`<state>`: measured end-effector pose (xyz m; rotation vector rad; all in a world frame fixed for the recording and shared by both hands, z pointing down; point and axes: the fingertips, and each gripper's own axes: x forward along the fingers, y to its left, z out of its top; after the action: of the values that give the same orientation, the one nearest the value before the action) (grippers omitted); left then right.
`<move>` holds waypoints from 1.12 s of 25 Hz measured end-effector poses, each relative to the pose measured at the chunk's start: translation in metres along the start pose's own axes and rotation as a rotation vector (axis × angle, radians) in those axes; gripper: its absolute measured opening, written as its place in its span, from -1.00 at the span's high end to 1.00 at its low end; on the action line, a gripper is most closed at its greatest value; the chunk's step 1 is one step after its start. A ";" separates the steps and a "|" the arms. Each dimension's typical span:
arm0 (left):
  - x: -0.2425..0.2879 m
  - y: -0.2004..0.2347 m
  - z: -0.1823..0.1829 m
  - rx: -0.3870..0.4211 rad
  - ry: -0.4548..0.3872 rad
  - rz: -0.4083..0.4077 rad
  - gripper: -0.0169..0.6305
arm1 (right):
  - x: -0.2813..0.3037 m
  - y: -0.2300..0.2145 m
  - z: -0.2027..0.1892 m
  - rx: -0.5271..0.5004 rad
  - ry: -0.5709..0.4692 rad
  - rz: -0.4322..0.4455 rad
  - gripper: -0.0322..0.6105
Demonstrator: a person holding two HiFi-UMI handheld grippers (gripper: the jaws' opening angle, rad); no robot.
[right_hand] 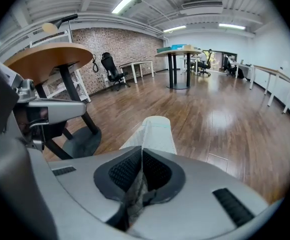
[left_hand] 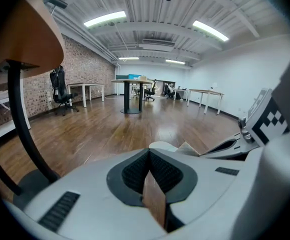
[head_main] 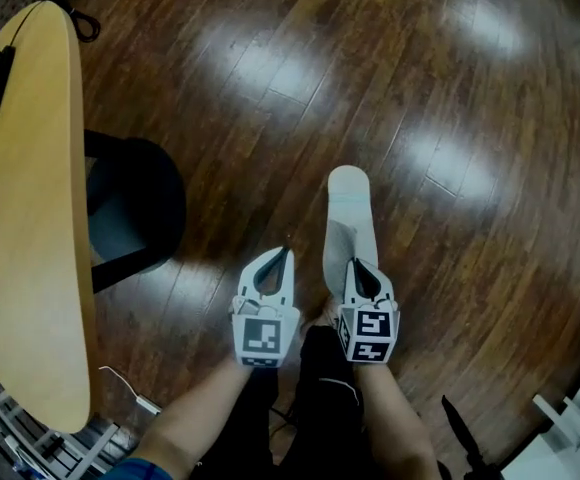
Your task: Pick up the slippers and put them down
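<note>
— What sort of room is it?

— A long office with a dark, glossy wood floor (head_main: 450,88), pale patches of ceiling light on the boards and a brick wall (right_hand: 122,46) down one side.

— And the slipper?

— One white slipper (head_main: 350,218) lies out in front of the person, a little right of the middle in the head view, pointing away from them. Its near end is in the right gripper (head_main: 355,263) and its rounded far end sticks out well past the jaws. I can't tell whether that far end rests on the boards or hangs just clear of them.

— So the right jaws are on it?

— Yes. In the right gripper view the black pads (right_hand: 125,171) are pressed together on a fold of the slipper's grey-white fabric.

— The left one?

— The left gripper (head_main: 287,253) is just beside the right one, pointing much the same way. Its jaws meet at the tips with nothing pinched, and only floor shows through the slit below. It is near the slipper but apart from it.

— What's around them?

— The person's bare forearms (head_main: 210,408) come in from the bottom edge. A light wooden table (head_main: 30,248) fills the left side of the head view, with its black base (head_main: 135,208) on the floor near the left gripper. Farther off, a black office chair (right_hand: 110,66) stands by the brick wall.
</note>
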<state>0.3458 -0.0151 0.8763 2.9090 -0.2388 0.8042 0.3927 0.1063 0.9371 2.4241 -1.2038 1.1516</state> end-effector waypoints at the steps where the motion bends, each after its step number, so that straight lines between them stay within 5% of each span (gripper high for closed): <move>1: 0.010 -0.001 -0.008 0.008 0.000 -0.003 0.93 | 0.011 -0.006 -0.007 -0.004 0.000 -0.003 0.82; 20: 0.175 0.009 -0.151 0.064 0.065 -0.057 0.93 | 0.208 -0.090 -0.159 0.031 0.158 -0.021 0.82; 28: 0.236 0.026 -0.191 0.186 0.099 -0.115 0.93 | 0.260 -0.113 -0.194 -0.002 0.196 -0.003 0.81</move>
<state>0.4453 -0.0398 1.1628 3.0071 0.0127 0.9972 0.4642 0.1192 1.2730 2.2485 -1.1401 1.3498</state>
